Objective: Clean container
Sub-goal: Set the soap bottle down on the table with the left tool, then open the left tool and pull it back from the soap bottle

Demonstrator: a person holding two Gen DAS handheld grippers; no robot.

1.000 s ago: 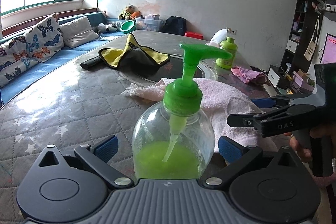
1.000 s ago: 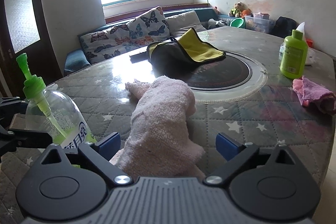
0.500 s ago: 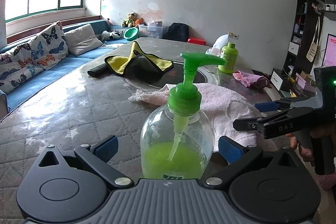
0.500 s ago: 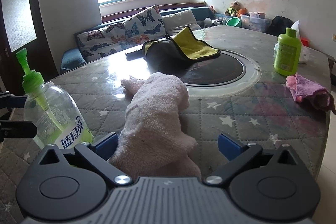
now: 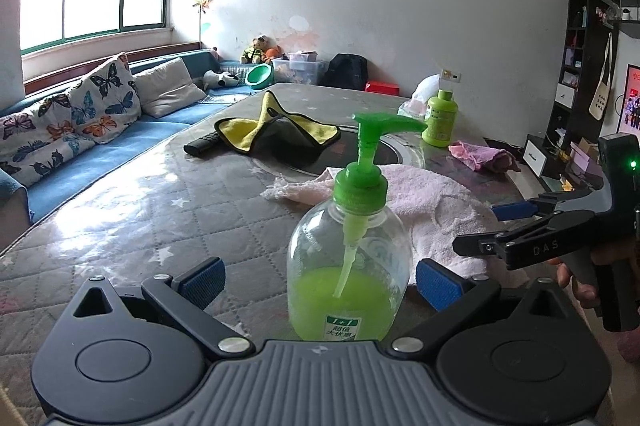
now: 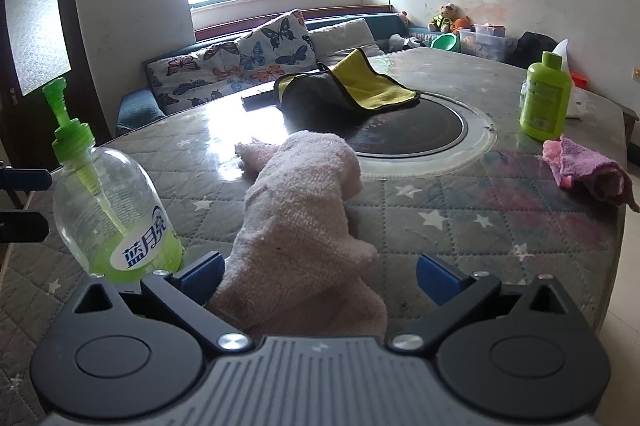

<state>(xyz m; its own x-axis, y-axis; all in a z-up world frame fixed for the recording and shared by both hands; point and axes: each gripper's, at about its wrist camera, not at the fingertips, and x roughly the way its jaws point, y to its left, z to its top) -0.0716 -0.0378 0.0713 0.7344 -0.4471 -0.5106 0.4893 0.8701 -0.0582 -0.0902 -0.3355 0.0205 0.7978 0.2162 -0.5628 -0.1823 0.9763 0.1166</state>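
Observation:
A clear pump bottle (image 5: 348,266) with a green pump and green liquid stands upright on the quilted table (image 5: 132,210). It sits between the wide open jaws of my left gripper (image 5: 320,282), and neither blue pad presses on it. In the right wrist view the bottle (image 6: 108,214) is at the left, with my left gripper (image 6: 24,202) at the frame's edge behind it. A pale pink towel (image 6: 304,218) lies bunched on the table between the open jaws of my right gripper (image 6: 318,276). From the left wrist view my right gripper (image 5: 496,226) stands over the towel (image 5: 432,202).
A yellow and grey cloth (image 6: 348,86) and a black remote (image 5: 202,143) lie beyond a round dark inset (image 6: 408,130). A green bottle (image 6: 546,102) and a purple-pink rag (image 6: 588,174) sit at the right. The table's edge is near on the right. A hand (image 5: 580,278) holds the right gripper.
My left gripper has drawn back a little from the pump bottle, so the bottle's lower label now shows. The right gripper's jaws have widened slightly over the towel.

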